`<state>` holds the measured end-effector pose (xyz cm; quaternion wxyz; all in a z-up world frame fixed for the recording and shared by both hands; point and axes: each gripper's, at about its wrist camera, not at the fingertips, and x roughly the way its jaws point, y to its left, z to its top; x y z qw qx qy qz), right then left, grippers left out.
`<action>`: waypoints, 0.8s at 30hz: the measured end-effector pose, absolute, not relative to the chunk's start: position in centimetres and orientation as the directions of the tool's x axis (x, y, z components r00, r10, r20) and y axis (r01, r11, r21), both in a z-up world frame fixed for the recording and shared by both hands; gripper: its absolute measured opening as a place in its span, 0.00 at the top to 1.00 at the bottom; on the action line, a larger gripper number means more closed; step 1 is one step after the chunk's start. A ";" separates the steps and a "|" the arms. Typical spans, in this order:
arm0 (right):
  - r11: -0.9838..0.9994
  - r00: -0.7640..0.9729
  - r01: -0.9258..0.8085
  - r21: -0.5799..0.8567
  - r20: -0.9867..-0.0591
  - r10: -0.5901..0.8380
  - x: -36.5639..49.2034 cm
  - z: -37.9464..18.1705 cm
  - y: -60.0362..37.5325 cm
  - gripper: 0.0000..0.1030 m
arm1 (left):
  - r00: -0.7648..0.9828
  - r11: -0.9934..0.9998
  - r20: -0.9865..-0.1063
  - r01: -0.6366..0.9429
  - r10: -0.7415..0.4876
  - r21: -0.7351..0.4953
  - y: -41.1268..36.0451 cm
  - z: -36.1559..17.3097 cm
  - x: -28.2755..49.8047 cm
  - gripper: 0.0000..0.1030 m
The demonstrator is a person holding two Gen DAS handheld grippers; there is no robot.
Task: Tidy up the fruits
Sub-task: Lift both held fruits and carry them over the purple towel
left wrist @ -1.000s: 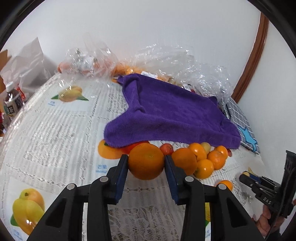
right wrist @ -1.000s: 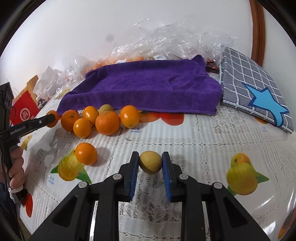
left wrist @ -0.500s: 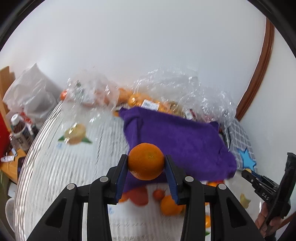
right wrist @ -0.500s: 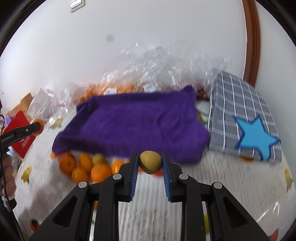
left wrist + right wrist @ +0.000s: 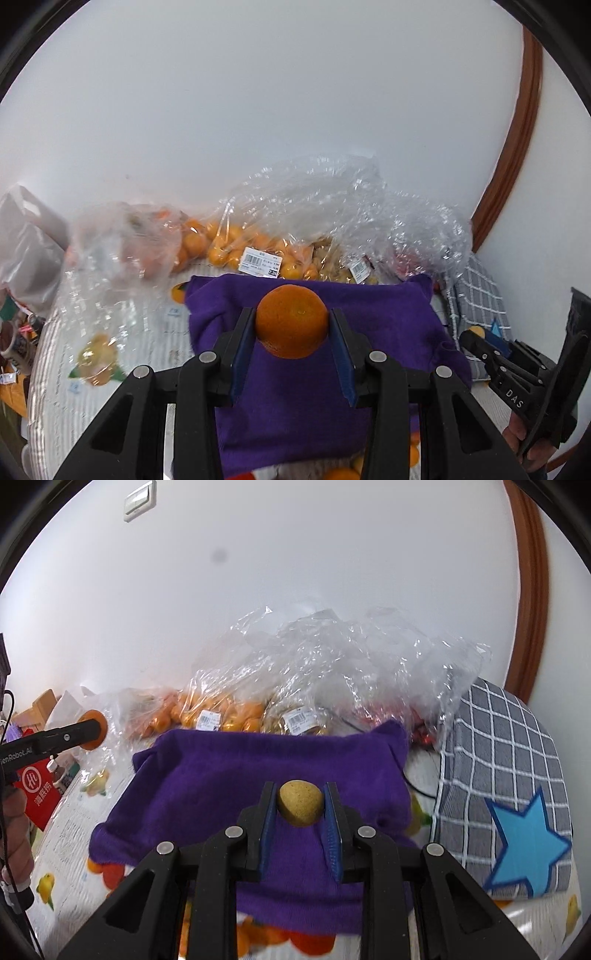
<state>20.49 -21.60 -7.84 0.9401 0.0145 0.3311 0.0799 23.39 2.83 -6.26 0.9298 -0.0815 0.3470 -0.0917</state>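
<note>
White letters "DAS" on black body of right gripper [image 5: 517,380], seen at right edge of left wrist view. White "enRobot.AI", first letters cut off, on black finger of left gripper [image 5: 44,744], left edge of right wrist view. Red carton [image 5: 38,794] with white circled logo and white Chinese characters, "海底捞". White barcode price sticker [image 5: 260,261] on clear plastic bag of oranges [image 5: 236,240], print too small. Second white barcode sticker [image 5: 357,272], unreadable.

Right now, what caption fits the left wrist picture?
Left gripper fingers clamp an orange above the purple towel.
</note>
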 end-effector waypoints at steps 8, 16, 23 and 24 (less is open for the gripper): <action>0.990 0.735 -0.109 0.088 -0.663 0.140 24.3 -11.0 -22.8 0.76 | 0.692 0.973 -0.688 0.102 -0.218 -0.206 1.7 -9.9 27.4 0.63; 0.991 0.683 -0.092 0.096 -0.719 0.133 26.0 -14.4 -23.2 0.76 | 0.616 0.978 -0.760 0.108 -0.206 -0.177 1.1 -13.7 28.9 0.63; 0.990 0.656 -0.102 0.100 -0.741 0.142 26.3 -15.9 -22.9 0.76 | 0.589 0.978 -0.781 0.098 -0.207 -0.185 1.2 -15.0 29.5 0.63; 0.989 0.654 -0.103 0.102 -0.742 0.145 26.3 -16.0 -23.0 0.76 | 0.585 0.978 -0.785 0.096 -0.207 -0.187 1.2 -15.2 29.6 0.63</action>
